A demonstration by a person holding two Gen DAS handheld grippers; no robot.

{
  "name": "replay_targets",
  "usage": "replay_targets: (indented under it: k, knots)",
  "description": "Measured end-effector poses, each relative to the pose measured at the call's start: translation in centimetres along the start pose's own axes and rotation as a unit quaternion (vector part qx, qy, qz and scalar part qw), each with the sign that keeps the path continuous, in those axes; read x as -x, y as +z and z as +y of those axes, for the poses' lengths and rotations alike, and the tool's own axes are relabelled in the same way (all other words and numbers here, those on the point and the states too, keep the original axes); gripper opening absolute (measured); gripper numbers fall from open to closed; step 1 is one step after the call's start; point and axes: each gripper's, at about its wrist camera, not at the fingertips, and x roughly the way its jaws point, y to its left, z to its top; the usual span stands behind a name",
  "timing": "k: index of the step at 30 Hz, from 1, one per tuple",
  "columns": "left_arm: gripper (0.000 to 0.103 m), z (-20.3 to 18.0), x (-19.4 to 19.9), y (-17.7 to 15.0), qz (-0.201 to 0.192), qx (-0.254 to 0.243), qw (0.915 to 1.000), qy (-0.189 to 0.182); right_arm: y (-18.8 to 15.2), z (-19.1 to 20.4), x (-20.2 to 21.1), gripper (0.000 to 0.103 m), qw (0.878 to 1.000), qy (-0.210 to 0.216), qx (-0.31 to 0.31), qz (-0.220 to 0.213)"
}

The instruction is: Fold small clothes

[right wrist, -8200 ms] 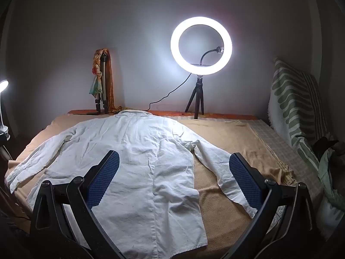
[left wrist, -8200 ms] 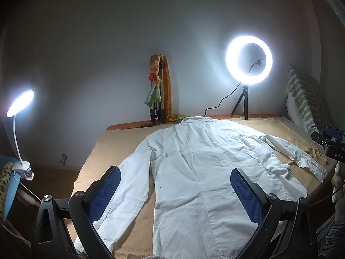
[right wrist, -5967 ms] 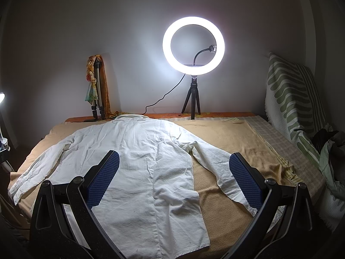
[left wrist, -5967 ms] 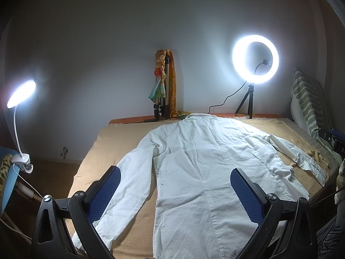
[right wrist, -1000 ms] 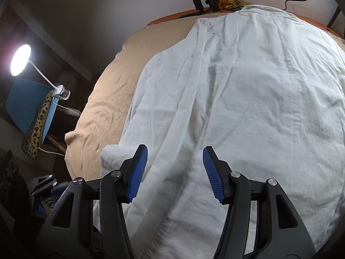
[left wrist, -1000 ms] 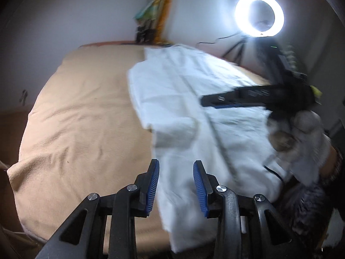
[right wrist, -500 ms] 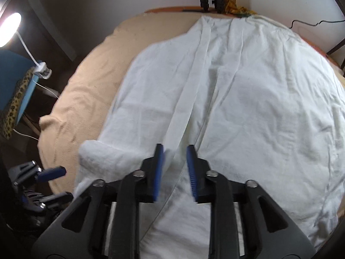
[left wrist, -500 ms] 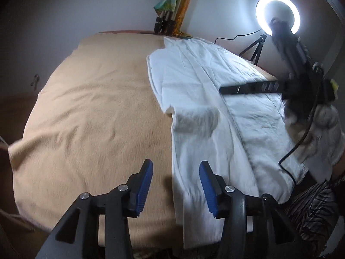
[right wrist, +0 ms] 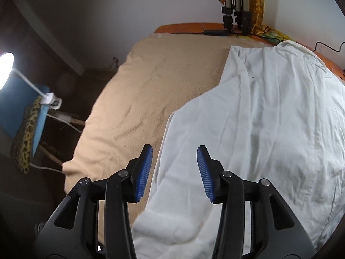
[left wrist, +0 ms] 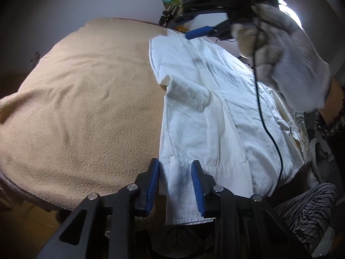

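We see a white shirt (left wrist: 215,118) spread on a bed covered by a tan blanket (left wrist: 86,108), lying on the right part of the bed in both views, with its left sleeve already folded in over the body; the cuff makes a thick lump (left wrist: 189,95) near the shirt's left edge.

The left hand-held gripper (left wrist: 175,185) sits low at the near hem, its blue pads on either side of the hem's left corner. Its jaws are closing with that cloth between them, yet a gap shows between each pad and the fabric, so we do not see a pinch.

The right hand-held gripper (right wrist: 174,172) hangs above the shirt's left edge, pointing steeply down. Its jaws are opening; the cloth seen between its pads lies below them, and nothing is gripped. In the left wrist view this same tool appears high up, held by a gloved hand (left wrist: 286,54), with a black cable (left wrist: 265,118) dangling from it across the shirt.

At the head of the bed stands a folded tripod (right wrist: 235,10) draped with colourful cloth. Off the bed's left side a clip lamp (right wrist: 6,69) shines over a blue chair (right wrist: 25,116) with a leopard-print cover.
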Motion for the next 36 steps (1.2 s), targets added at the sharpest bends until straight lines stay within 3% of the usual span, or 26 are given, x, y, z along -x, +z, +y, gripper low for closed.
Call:
replay_targets:
  k: [2, 6, 8, 11, 14, 16, 18, 20, 22, 24, 26, 28, 29, 30, 36]
  knots:
    - [0.016, 0.0, -0.3, 0.1, 0.004, -0.001, 1.0000, -0.009, 0.8, 0.9, -1.7, 0.045, 1.000, -0.019, 0.004, 0.008]
    - [0.007, 0.0, -0.3, 0.0, 0.008, -0.001, 0.9996, -0.028, 2.1, 2.2, -5.2, 0.046, 0.997, -0.067, 0.018, 0.027]
    - [0.006, 0.0, -0.1, 0.0, 0.006, -0.002, 0.9994, -0.033, 2.3, 2.6, -6.6, 0.046, 0.995, -0.087, 0.026, 0.039]
    - [0.005, 0.0, 0.1, -0.1, 0.005, -0.004, 0.9992, -0.039, 2.7, 2.8, -8.0, 0.056, 0.991, -0.117, 0.047, 0.050]
    - [0.004, 0.0, 0.2, -0.2, 0.003, -0.008, 0.9992, -0.040, 2.8, 2.8, -8.2, 0.056, 0.989, -0.126, 0.061, 0.052]
    - [0.004, -0.1, 0.3, -0.3, 0.002, -0.014, 0.9993, -0.035, 2.7, 2.9, -8.1, 0.048, 0.986, -0.141, 0.072, 0.050]
    - [0.005, -0.4, 0.5, -0.4, -0.003, -0.026, 0.9993, -0.025, 2.7, 2.8, -7.9, 0.031, 0.984, -0.151, 0.081, 0.045]
    - [0.014, -0.7, 0.7, -0.4, -0.011, -0.032, 0.9993, -0.012, 2.7, 2.3, -7.5, 0.019, 0.984, -0.154, 0.082, 0.041]
    - [0.044, -0.8, 0.6, -0.4, -0.012, -0.032, 0.9994, -0.004, 3.0, 1.8, -6.9, 0.012, 0.987, -0.137, 0.072, 0.039]
    - [0.046, -0.4, 0.1, -0.4, -0.005, -0.026, 0.9996, -0.001, 3.3, 0.9, -5.8, 0.009, 0.992, -0.111, 0.053, 0.031]
    - [0.041, -0.6, 0.0, -0.4, -0.008, -0.036, 0.9993, 0.006, 3.9, 0.1, -4.9, 0.008, 0.995, -0.088, 0.036, 0.020]
    - [0.020, -0.8, -0.4, -0.5, -0.009, -0.044, 0.9988, 0.020, 4.4, -1.0, -3.9, 0.007, 0.998, -0.065, 0.015, 0.011]
    - [0.015, -0.6, -0.4, -0.4, -0.008, -0.038, 0.9991, 0.016, 4.6, -1.7, -3.3, 0.007, 0.999, -0.050, 0.005, 0.004]
    - [0.004, -0.4, -0.5, -0.3, -0.002, -0.030, 0.9995, 0.001, 4.6, -2.3, -2.7, 0.007, 0.999, -0.036, -0.006, -0.004]
    - [0.002, -2.5, 1.2, -0.2, -0.025, -0.065, 0.9976, 0.000, 3.5, -5.9, 0.4, 0.007, 0.997, 0.035, -0.049, -0.052]
